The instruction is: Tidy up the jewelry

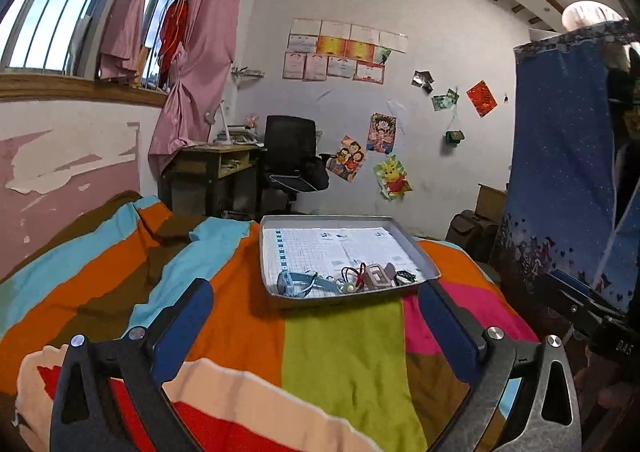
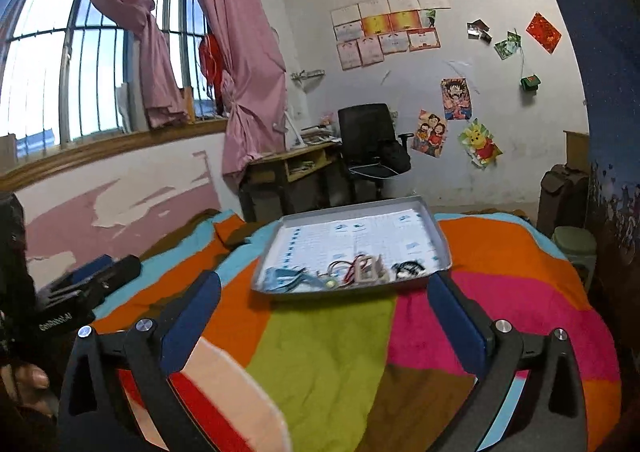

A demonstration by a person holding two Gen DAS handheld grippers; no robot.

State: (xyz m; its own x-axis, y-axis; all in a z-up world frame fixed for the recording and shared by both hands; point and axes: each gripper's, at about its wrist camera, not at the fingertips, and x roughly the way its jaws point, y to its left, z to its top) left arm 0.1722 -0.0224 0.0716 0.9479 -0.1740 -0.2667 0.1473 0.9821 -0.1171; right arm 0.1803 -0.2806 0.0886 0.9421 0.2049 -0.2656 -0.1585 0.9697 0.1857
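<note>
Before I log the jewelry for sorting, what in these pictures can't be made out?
- Jewelry pile in the tray: tangled and small in the left wrist view, motion-blurred in the right wrist view; the number of pieces is unclear.
- Print on the tray's paper liner: too small to read in either view.
- Tray's near wall hides whatever lies low against it.
- Right gripper: cut off by the frame edge in the left wrist view.

I cannot name the small pieces (image 1: 352,278) heaped at the tray's (image 1: 344,218) near edge, too small | right view smears them (image 2: 360,270) | other gripper (image 1: 580,304) cut off by frame edge, jaws unreadable | hand (image 2: 28,384) at left border only partly seen
</note>
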